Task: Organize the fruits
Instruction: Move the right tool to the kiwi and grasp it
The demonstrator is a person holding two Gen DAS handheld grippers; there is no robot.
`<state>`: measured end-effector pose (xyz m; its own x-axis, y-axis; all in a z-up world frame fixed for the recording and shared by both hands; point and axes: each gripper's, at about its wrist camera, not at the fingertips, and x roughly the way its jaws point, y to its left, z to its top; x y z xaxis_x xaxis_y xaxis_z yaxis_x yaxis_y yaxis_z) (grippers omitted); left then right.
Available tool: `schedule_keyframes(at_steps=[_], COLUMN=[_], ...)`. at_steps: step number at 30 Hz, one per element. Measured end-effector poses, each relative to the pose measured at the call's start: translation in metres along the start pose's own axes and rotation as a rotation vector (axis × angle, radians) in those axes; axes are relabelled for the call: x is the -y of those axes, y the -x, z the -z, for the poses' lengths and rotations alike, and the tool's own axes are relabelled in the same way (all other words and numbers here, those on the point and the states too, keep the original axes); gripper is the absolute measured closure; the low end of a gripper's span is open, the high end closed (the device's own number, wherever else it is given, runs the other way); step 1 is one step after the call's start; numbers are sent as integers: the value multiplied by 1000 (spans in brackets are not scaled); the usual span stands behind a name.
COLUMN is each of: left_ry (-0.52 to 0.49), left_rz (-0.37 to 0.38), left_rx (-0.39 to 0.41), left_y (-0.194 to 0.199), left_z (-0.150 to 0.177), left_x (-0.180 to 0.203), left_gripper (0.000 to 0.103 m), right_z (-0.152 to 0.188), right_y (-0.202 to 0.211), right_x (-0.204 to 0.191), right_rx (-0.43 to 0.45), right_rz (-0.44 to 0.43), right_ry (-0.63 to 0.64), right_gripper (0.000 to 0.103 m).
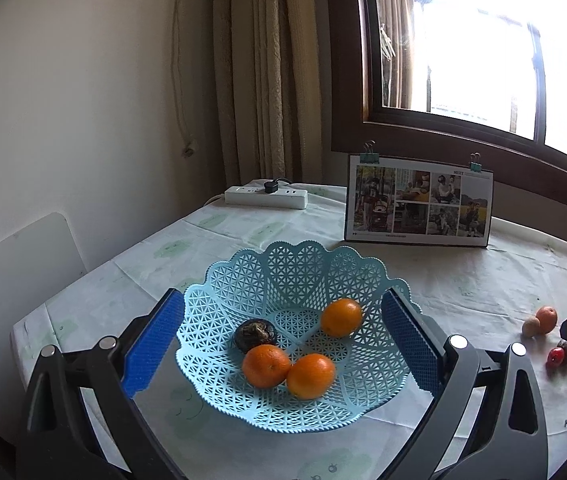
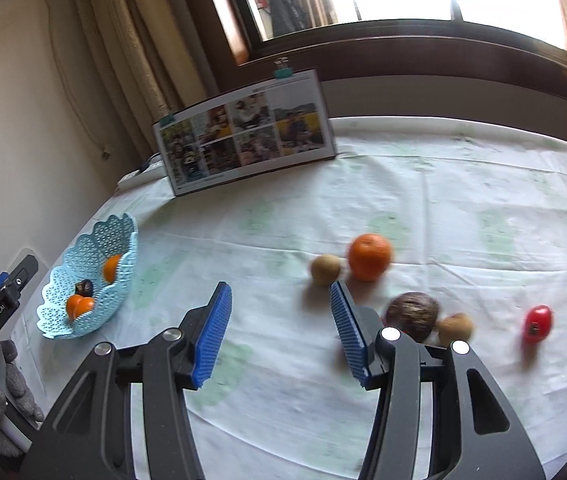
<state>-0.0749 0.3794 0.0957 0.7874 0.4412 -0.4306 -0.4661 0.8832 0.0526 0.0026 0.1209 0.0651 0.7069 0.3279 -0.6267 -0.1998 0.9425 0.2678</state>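
Both jaws stand wide and hold nothing; the left gripper [image 1: 283, 340] frames the blue basket [image 1: 299, 264] holding three oranges [image 1: 341, 317] and a dark fruit [image 1: 255, 334]; the right gripper [image 2: 279, 332] hangs above the tablecloth [image 2: 443, 184], near the loose orange [image 2: 368, 256] and red fruit [image 2: 538, 323].

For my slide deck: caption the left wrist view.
Open left gripper frames a light-blue lattice plastic basket holding three oranges and one dark round fruit.

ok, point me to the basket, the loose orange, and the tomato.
basket [image 1: 291, 268]: left wrist view, back wall.
loose orange [image 2: 369, 256]: right wrist view, centre of fruit.
tomato [image 2: 538, 323]: right wrist view, centre of fruit.
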Motion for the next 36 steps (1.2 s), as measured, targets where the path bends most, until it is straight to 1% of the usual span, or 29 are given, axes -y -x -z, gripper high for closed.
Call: schedule_keyframes(at_steps=[7, 11, 17, 24, 28, 33, 34, 36], left_ry=[-44, -75, -117, -148, -159, -177, -179, -186], left_rz=[52, 92, 139, 181, 207, 240, 246, 261], left_rx=[3, 7, 9, -10, -27, -54, -59, -73], left_y=[3, 5, 8, 8, 6, 5, 5, 3], left_z=[-2, -2, -3, 0, 4, 9, 10, 11], left_x=[34, 58, 85, 105, 114, 123, 125, 129], left_gripper=[3, 3, 3, 3, 3, 3, 3, 3], right_z=[5, 11, 18, 25, 22, 18, 17, 17], right_y=[23, 27, 28, 10, -1, -16, -16, -17], right_x=[54, 73, 88, 93, 94, 100, 100, 101], right_rx=[28, 19, 0, -81, -109, -145, -146, -147], right_rz=[92, 117, 126, 117, 141, 98, 91, 77], right_ry=[-66, -81, -78, -62, -41, -57, -58, -63], right_gripper=[51, 51, 51, 51, 57, 61, 65, 69])
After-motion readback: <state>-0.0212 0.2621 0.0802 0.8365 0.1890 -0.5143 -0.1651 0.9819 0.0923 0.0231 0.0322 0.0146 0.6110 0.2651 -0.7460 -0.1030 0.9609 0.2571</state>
